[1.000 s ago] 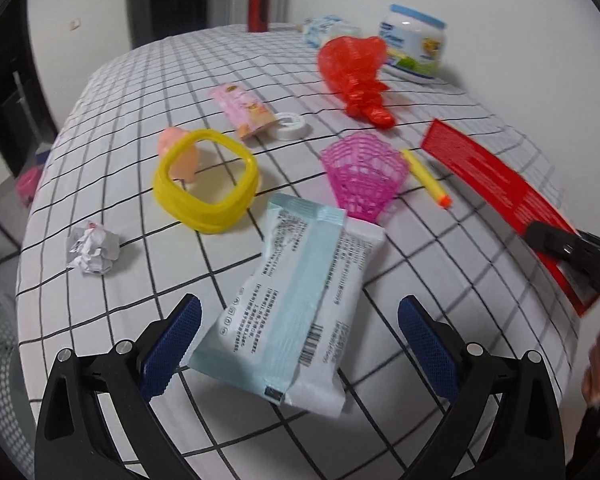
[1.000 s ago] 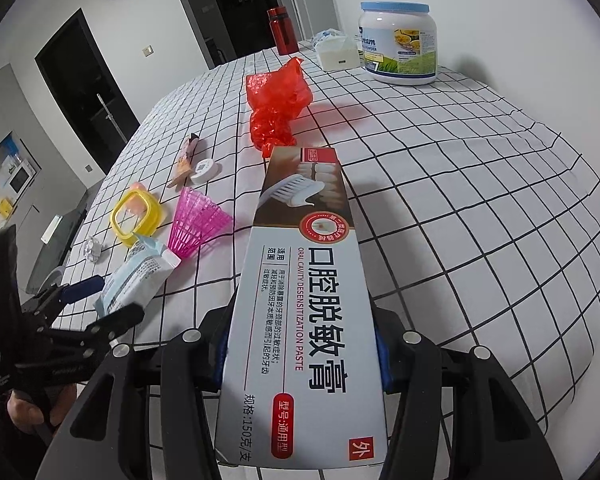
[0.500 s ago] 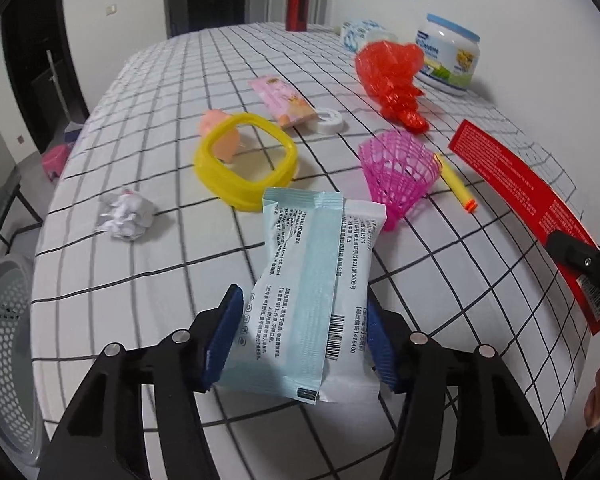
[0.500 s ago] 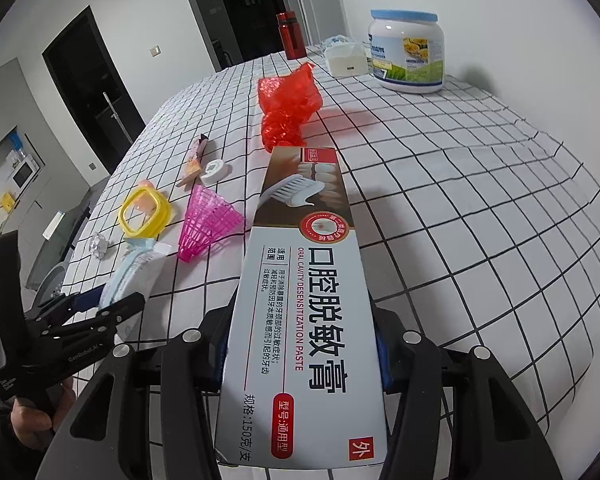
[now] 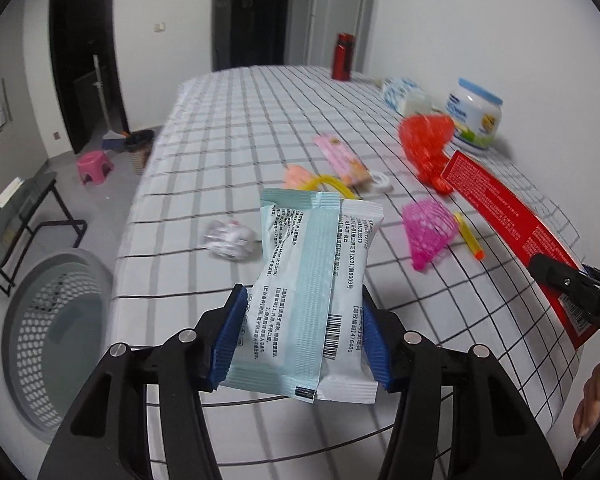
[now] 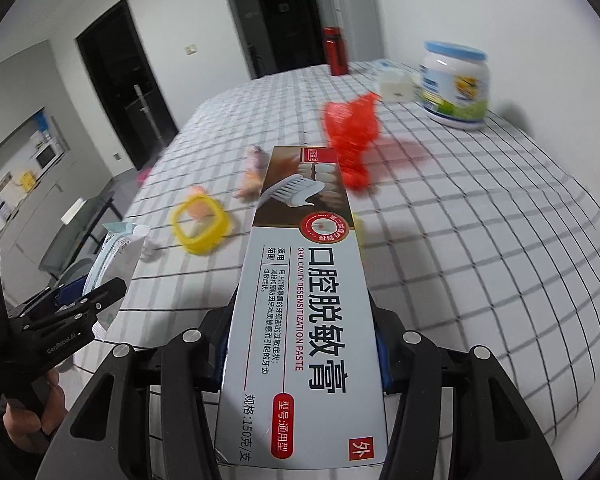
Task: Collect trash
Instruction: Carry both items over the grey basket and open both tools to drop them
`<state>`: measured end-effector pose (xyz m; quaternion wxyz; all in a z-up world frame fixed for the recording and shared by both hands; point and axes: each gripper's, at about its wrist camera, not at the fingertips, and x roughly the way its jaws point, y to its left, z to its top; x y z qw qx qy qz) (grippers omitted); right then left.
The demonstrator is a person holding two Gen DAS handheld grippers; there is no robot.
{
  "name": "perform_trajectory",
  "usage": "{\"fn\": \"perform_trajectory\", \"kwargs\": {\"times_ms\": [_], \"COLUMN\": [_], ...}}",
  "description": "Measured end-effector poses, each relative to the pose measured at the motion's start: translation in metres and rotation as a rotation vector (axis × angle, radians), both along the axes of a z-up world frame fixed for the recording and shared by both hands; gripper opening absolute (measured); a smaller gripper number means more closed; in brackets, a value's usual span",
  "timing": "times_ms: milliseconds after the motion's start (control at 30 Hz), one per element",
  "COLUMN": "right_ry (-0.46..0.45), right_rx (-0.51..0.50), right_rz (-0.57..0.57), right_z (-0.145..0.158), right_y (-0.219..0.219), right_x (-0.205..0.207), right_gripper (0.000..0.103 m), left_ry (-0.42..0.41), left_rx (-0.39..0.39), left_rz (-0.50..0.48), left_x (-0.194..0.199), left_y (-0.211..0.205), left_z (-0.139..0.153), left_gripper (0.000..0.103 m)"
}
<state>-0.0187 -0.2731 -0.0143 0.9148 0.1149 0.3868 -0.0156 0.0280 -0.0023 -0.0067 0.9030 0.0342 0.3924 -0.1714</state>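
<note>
A pale teal and white packet (image 5: 316,288) sits lifted off the checked tablecloth (image 5: 228,136) between my left gripper's (image 5: 304,340) blue pads, which press its sides while the jaws are closing. My right gripper (image 6: 304,344) is shut on a long toothpaste box (image 6: 304,300), held above the table. The left wrist view shows that box's red side (image 5: 508,208) at the right. On the cloth lie a crumpled paper ball (image 5: 230,238), a pink mesh cup (image 5: 428,236), a yellow ring (image 6: 200,224), a red plastic bag (image 5: 426,140) and a pink wrapper (image 5: 342,156).
A grey perforated basket (image 5: 40,320) stands on the floor left of the table's near corner. A large jar (image 5: 474,114), a red bottle (image 5: 343,62) and a tissue pack (image 5: 398,90) stand at the far right. A yellow foam dart (image 5: 470,242) and a white tape roll (image 5: 380,180) lie mid-table.
My left gripper's jaws went from wide apart to gripping the packet, then lifted it off the cloth. The right gripper rose a little with the toothpaste box.
</note>
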Motion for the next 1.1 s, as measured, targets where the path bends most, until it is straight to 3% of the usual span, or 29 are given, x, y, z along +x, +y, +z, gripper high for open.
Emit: {"fn": "perform_trajectory", "kwargs": {"times_ms": [233, 433, 833, 1100], "right_ry": [-0.048, -0.045, 0.046, 0.117], "right_rx": [0.003, 0.014, 0.012, 0.007], "right_rz": [0.159, 0.34, 0.613, 0.705], "right_z": [0.019, 0.021, -0.01, -0.029], "right_y": [0.063, 0.136, 0.27, 0.322], "right_x": [0.028, 0.059, 0.101, 0.12], "right_gripper": [0.051, 0.051, 0.051, 0.051], "left_ry": [-0.044, -0.041, 0.056, 0.1], "left_rx": [0.004, 0.025, 0.089, 0.113], "left_rz": [0.116, 0.254, 0.503, 0.566], "left_x": [-0.004, 0.001, 0.015, 0.016], "left_y": [0.056, 0.117, 0.216, 0.249], "left_z": [0.016, 0.012, -0.026, -0.045], "left_gripper": [0.053, 0.053, 0.053, 0.053]}}
